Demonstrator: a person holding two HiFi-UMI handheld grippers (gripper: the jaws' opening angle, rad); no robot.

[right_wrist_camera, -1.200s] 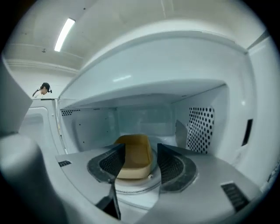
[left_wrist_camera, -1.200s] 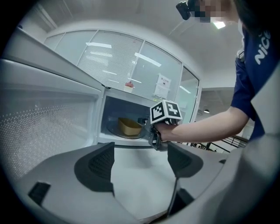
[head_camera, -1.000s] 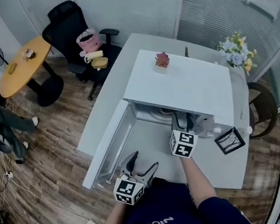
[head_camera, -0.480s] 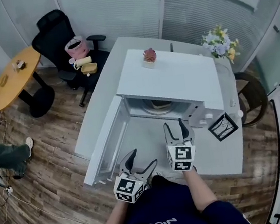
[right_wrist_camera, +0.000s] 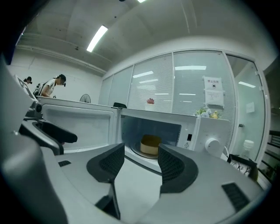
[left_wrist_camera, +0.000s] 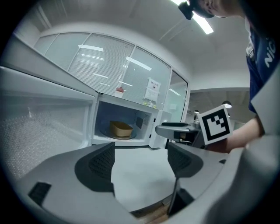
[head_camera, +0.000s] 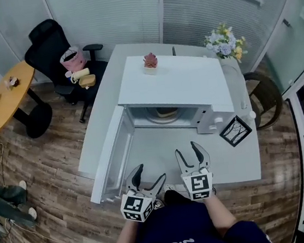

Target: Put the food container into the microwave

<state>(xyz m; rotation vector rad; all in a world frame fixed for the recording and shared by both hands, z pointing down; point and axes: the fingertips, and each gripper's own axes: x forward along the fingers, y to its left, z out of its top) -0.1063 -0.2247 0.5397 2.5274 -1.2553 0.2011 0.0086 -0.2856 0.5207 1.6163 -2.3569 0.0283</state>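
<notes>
The tan food container (right_wrist_camera: 150, 145) (left_wrist_camera: 120, 128) (head_camera: 165, 111) sits on the glass turntable inside the white microwave (head_camera: 180, 81), whose door (head_camera: 111, 153) hangs wide open to the left. My right gripper (head_camera: 192, 154) is open and empty over the table in front of the oven, well back from the cavity. My left gripper (head_camera: 146, 175) is open too, empty, near the table's front edge beside the door. In the right gripper view the jaws (right_wrist_camera: 137, 164) frame the container from a distance.
A small pink potted plant (head_camera: 150, 61) stands on the microwave's top. A black wire stand (head_camera: 234, 131) sits right of the microwave, a flower bouquet (head_camera: 224, 43) behind it. A black office chair (head_camera: 57, 47) and a round wooden table (head_camera: 5, 96) are at the left.
My right gripper has drawn back out of the microwave toward the table's front edge, empty; the container stays inside. The left gripper barely moved. The head view shifted.
</notes>
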